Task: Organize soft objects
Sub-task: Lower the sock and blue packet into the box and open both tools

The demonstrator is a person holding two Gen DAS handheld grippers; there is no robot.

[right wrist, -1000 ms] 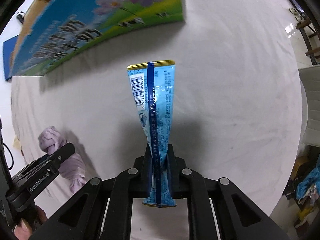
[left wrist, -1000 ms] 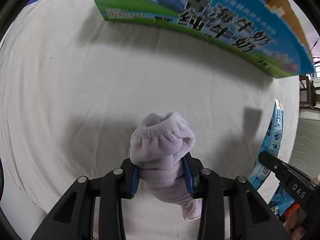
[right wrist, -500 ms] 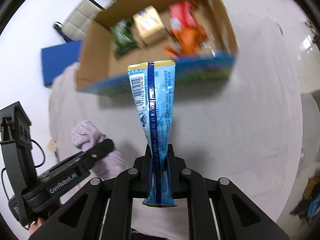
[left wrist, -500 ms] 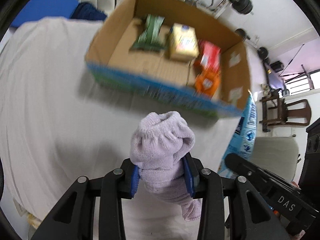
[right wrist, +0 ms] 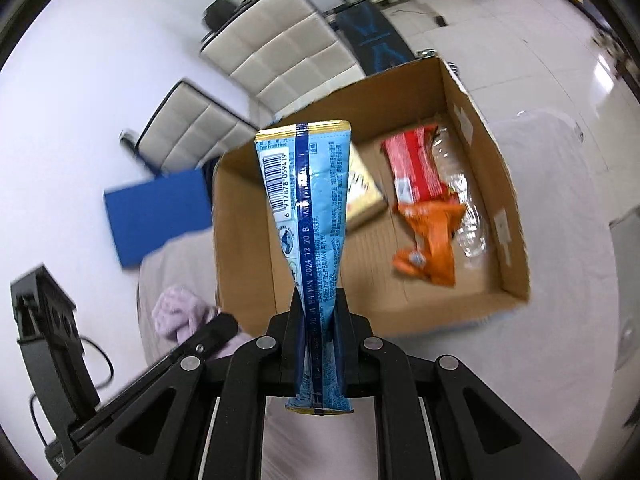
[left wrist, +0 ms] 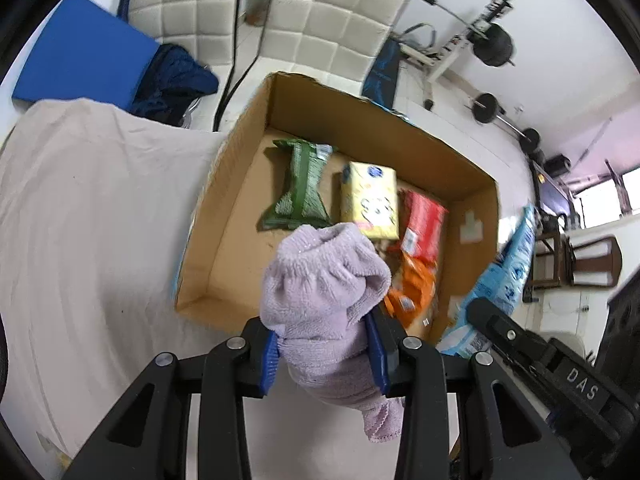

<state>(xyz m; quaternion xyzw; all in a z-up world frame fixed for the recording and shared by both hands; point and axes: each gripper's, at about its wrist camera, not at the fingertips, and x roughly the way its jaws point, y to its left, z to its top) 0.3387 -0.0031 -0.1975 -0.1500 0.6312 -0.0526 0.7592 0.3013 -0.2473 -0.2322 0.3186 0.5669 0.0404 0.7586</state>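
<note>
Clamping a lilac sock (left wrist: 324, 292), the left gripper (left wrist: 325, 354) is closed on it; the right gripper (right wrist: 318, 322) pinches a blue packet (right wrist: 310, 200) above the cardboard box (right wrist: 516, 216).

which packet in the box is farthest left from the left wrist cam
The green packet, lying flat on the floor of the cardboard box. The yellow packet, red packet and orange packet all lie to its right.

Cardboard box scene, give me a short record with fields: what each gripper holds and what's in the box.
left gripper: shut on lilac sock
right gripper: shut on blue snack pouch
cardboard box: open, on cloth-covered table
box contents: green packet, yellow pack, red packet, orange packet
</note>
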